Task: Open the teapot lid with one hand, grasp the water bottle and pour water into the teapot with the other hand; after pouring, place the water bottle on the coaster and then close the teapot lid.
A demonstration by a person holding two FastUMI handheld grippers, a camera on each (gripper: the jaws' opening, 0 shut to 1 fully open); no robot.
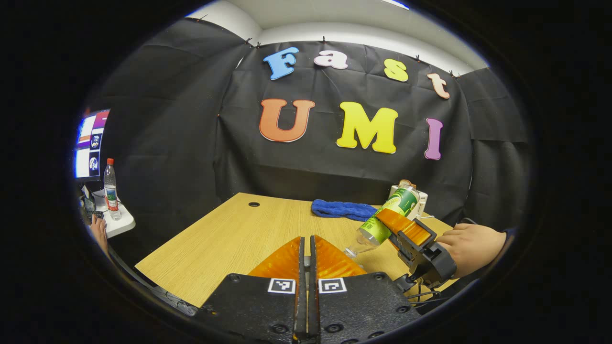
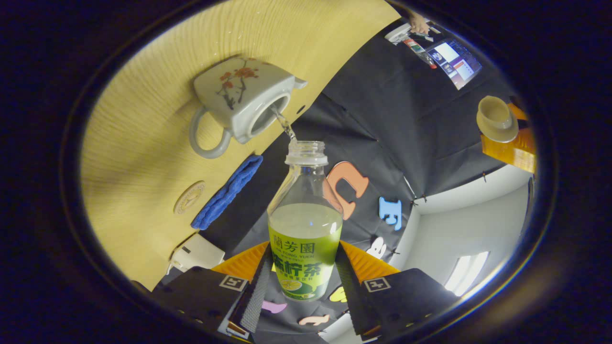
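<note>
The big wooden desk (image 1: 229,234) holds most of the things. In the right gripper view the whole room looks tipped over, and the white teapot (image 2: 241,102) with red flowers painted on it sits on the desk with its top open. The right gripper (image 2: 301,282) has both fingers pressed on the sides of the water bottle (image 2: 305,229), near its green label. The bottle is tipped toward the teapot, and a thin stream of water (image 2: 284,125) runs from its open mouth into the pot. A blue cloth (image 2: 228,192) lies on the desk near the teapot, and a round coaster (image 2: 189,197) lies just beside the cloth. A white box (image 2: 198,252) sits at the desk's edge. In the same view the teapot lid (image 2: 496,118) is far from the pot, held up by the other gripper. In the left gripper view the left gripper (image 1: 306,260) has its fingers almost together, and I cannot tell what they pinch. A hand (image 1: 471,248) holds the right gripper there.
</note>
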